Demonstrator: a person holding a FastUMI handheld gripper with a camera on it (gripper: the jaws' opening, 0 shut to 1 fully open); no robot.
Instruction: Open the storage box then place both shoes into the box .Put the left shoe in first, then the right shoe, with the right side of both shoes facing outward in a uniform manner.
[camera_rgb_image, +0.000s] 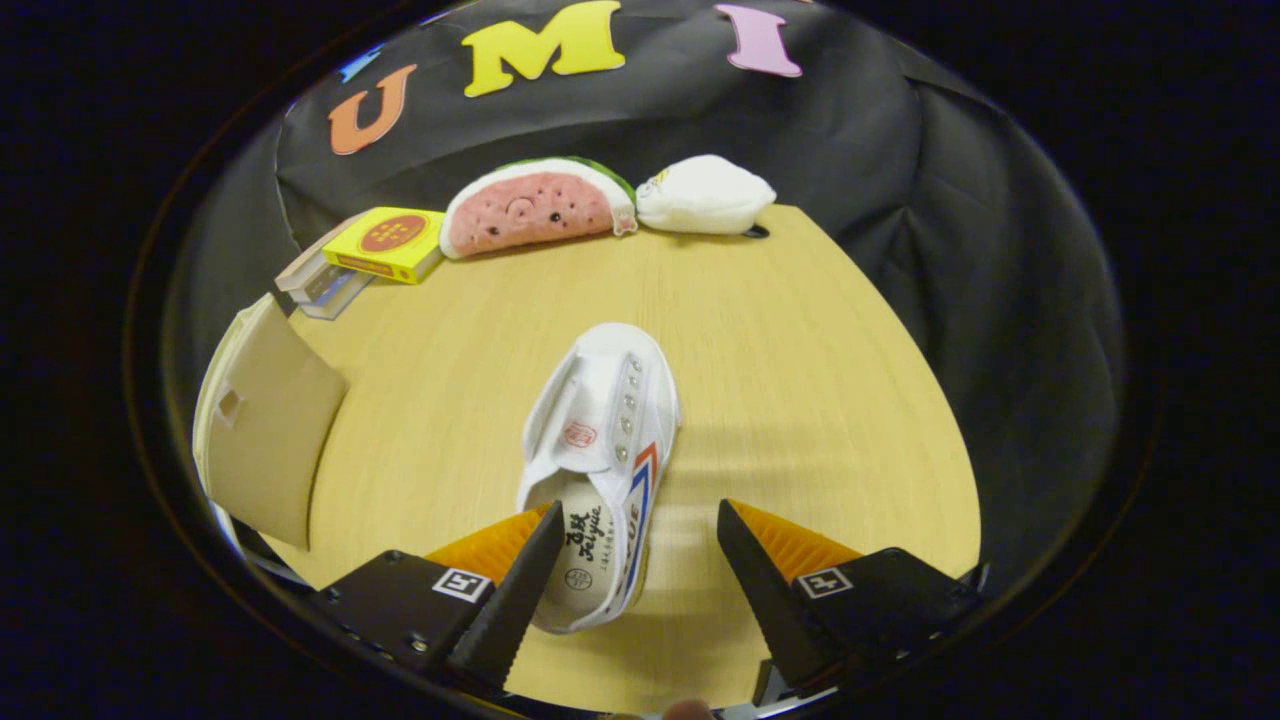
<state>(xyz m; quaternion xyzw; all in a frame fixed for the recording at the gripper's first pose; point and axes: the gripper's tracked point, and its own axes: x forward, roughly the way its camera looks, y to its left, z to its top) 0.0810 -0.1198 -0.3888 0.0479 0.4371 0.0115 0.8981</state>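
While the gripper (635, 570) hangs low over the light wooden surface (800, 400), its jaws stand wide apart and hold nothing. One white canvas shoe (605, 440) lies on the surface, its heel end between the fingers and close against the left finger (520, 590); the toe points away, beyond the fingertips. Shoe sits upright on its sole, opening upward, printed insole visible. Red and blue stripe runs along the side facing the right finger; a row of metal eyelets shows above it. A clear gap of bare surface separates the shoe from the right finger (760, 590).

Storage box (265, 430): beige, at the surface's left side, well apart from the shoe, to the left of the left finger. Its broad flap or panel faces the shoe; cannot tell if it is open.

Far end of surface: yellow box (388, 242) resting on a small stack of flat items, watermelon-slice plush (535, 208) just beside it, white plush (705, 195) next to that. Black cloth wall behind.
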